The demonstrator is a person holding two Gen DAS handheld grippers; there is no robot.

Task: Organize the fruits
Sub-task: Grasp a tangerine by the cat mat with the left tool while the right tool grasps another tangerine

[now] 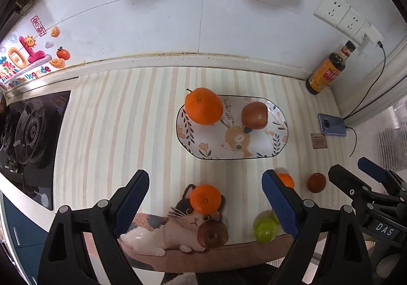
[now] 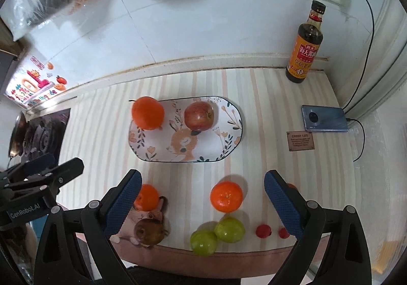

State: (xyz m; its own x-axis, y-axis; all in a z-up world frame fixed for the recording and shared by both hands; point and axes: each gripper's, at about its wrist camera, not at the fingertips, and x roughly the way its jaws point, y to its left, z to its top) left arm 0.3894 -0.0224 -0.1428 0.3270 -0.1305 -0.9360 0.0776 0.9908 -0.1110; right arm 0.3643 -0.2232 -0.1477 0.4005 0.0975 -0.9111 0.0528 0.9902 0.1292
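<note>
Sauce bottle (image 2: 305,42) and phone (image 2: 324,118) beside plate (image 2: 229,142), both hand-held grippers spread, empty.

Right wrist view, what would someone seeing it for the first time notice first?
The oval deer-print plate in the middle of the striped mat, holding a big orange at its left end and a red apple beside it. Nearer the front edge, loose fruit lies on the mat: a mandarin, two green fruits touching each other, and small red ones. A dark soy sauce bottle stands upright at the back right by the wall.
</note>
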